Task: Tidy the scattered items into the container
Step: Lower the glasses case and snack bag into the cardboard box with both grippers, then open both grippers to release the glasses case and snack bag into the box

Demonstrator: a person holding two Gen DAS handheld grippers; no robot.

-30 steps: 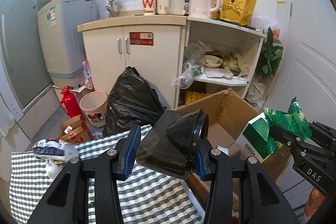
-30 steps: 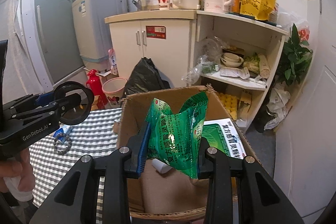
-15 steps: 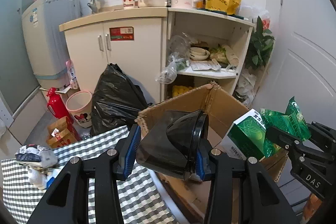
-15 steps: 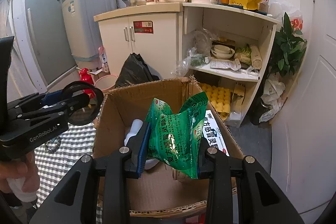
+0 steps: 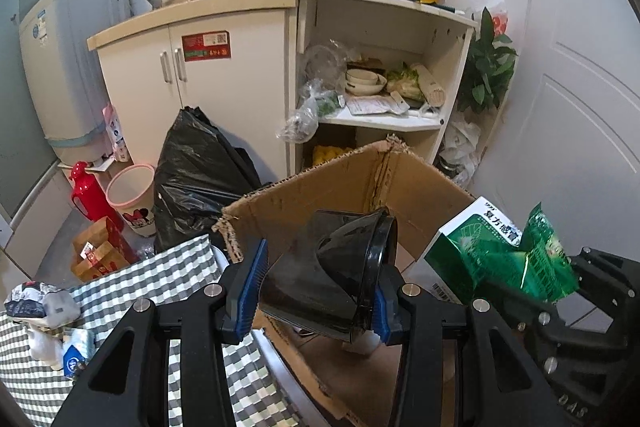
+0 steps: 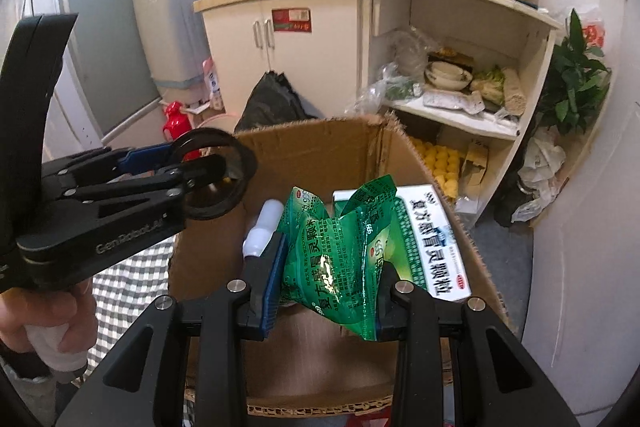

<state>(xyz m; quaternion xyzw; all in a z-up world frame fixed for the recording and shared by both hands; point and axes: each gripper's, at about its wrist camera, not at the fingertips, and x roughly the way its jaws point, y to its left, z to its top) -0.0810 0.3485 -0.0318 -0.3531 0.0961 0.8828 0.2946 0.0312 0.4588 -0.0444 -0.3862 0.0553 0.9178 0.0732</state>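
Your black left gripper read "GenRobot.AI"; both grippers wore blue finger pads and silver screws.

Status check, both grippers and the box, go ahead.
Left gripper shut on black cup. Right gripper shut on green packet. Both over cardboard box. Nothing blocking.

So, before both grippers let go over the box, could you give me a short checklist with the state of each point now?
1. Left gripper shut on the black cup: ok.
2. Right gripper shut on the green packet: ok.
3. Packet above the open box: ok.
4. Cup inside the box rim: ok in the left wrist view, where it hangs above the box floor.
5. Free floor for both items: cannot tell; a white-green carton and a white bottle already lie inside.
6. Grippers apart from each other: ok.
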